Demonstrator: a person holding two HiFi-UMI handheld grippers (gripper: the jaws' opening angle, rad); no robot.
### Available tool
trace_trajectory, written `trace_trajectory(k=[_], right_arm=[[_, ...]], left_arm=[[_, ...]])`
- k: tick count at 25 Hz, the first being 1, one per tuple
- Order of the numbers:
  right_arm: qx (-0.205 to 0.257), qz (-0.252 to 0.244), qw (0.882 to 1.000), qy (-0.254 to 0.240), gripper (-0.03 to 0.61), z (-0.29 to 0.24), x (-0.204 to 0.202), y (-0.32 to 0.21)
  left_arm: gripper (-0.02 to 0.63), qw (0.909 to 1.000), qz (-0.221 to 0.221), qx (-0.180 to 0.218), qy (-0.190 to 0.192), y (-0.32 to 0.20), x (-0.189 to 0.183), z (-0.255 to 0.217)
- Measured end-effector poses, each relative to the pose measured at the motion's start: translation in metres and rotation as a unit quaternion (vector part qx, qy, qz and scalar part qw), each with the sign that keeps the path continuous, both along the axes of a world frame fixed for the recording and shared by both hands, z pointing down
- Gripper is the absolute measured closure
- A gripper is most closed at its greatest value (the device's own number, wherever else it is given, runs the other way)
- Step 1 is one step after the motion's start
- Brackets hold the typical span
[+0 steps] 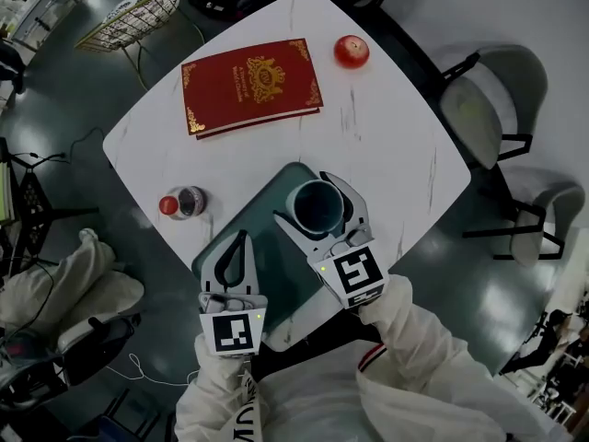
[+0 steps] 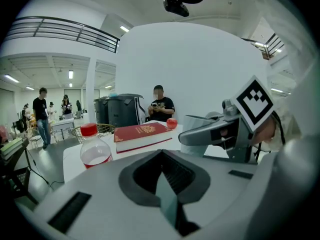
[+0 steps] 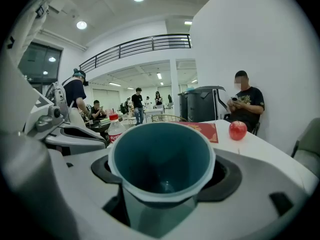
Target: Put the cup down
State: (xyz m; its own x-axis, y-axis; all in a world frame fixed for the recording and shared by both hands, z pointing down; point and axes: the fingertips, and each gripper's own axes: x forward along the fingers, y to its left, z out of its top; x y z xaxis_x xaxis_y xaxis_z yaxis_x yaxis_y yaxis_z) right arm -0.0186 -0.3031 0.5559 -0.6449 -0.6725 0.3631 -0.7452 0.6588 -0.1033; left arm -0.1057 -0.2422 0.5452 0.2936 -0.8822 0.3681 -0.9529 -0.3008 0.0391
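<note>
A teal cup (image 1: 318,206) stands upright between the fingers of my right gripper (image 1: 322,214), which is shut on it over the far end of a dark teal tray (image 1: 276,274). Whether the cup rests on the tray I cannot tell. In the right gripper view the cup (image 3: 161,169) fills the space between the jaws, and its inside looks empty. My left gripper (image 1: 239,245) hovers over the near left part of the tray, jaws together and holding nothing. The left gripper view shows the right gripper (image 2: 220,134) off to its right.
On the white table (image 1: 386,145) lie a red book (image 1: 250,85), a red apple (image 1: 351,51) at the far corner and a red-capped bottle (image 1: 182,202) left of the tray. Chairs (image 1: 488,99) stand to the right, and a wire basket (image 1: 129,17) sits beyond the table.
</note>
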Motion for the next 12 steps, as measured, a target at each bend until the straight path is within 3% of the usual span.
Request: trace_trajectory(k=[12], right_arm=[[0.019,-0.016,1.000,0.017,0.170,0.015,-0.018,-0.016]], left_arm=[[0.603,0.9999,-0.003,-0.009,-0.004,-0.001,-0.003,0.006]])
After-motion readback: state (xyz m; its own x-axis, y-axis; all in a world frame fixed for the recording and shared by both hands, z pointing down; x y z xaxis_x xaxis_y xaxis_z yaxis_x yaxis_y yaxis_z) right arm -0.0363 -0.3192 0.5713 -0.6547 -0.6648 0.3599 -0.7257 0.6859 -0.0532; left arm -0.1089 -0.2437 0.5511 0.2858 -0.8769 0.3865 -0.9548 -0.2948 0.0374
